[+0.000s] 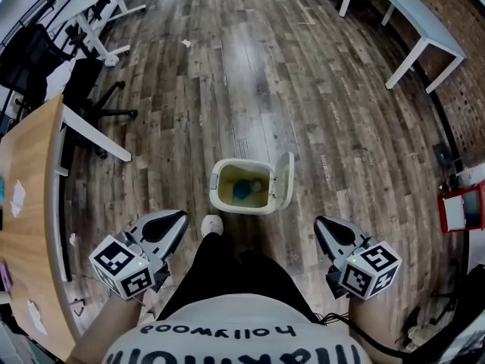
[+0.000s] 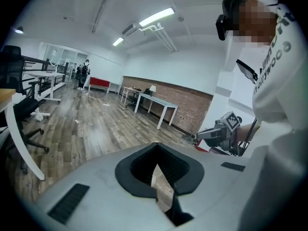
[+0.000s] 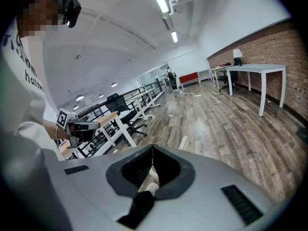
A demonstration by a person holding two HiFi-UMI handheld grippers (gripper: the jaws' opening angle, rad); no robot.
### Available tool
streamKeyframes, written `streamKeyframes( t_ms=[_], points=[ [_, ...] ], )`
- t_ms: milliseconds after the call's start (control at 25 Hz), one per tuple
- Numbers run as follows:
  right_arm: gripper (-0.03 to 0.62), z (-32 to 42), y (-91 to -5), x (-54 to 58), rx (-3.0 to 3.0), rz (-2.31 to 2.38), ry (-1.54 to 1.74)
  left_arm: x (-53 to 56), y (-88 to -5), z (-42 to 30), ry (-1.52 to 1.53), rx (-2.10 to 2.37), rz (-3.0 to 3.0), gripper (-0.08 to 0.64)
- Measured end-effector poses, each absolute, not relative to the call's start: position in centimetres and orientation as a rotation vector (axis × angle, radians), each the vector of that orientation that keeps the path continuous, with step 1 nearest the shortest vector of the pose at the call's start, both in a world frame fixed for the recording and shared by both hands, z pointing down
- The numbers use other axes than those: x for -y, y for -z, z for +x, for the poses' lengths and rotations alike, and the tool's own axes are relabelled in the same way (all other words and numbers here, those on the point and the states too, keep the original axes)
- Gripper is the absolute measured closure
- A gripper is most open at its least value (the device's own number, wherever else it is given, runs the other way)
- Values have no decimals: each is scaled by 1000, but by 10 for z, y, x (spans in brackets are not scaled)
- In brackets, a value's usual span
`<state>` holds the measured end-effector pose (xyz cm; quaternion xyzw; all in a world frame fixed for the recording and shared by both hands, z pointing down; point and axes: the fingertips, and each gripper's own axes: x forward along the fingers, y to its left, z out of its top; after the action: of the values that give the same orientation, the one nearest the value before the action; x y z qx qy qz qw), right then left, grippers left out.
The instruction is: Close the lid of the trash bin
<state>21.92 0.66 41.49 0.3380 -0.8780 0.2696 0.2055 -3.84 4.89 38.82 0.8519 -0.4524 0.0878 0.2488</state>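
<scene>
A white trash bin [image 1: 220,196] stands on the wood floor just ahead of the person's feet. Its lid [image 1: 284,179] is swung up on the right side, and the yellowish inside with something blue in it shows. My left gripper [image 1: 180,217] hovers low to the bin's left and my right gripper [image 1: 320,221] to its right, both nearer the person than the bin and touching nothing. In each gripper view the jaws meet in a closed seam, left gripper [image 2: 156,144] and right gripper [image 3: 153,147], with nothing between them. A pale strip, perhaps the lid's edge [image 3: 183,142], peeks over the right gripper's jaws.
A wooden desk [image 1: 26,203] with white legs runs along the left, with a black office chair [image 1: 95,101] behind it. White tables [image 1: 424,29] stand at the far right and a red box [image 1: 462,207] at the right edge. The person's white shoe [image 1: 212,224] is beside the bin.
</scene>
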Motion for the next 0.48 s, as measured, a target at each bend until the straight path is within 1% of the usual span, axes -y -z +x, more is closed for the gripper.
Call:
streamKeyframes(
  t_ms=[240, 400, 480],
  points=[
    [581, 205, -417, 34, 2430, 1017, -808, -19, -389, -61, -225, 1226, 2313, 555],
    [581, 196, -420, 52, 2394, 1094, -918, 1, -395, -77, -269, 1176, 2324, 555],
    [581, 188, -421, 59, 2365, 1112, -899, 15, -400, -86, -269, 1143, 2330, 555]
  ],
)
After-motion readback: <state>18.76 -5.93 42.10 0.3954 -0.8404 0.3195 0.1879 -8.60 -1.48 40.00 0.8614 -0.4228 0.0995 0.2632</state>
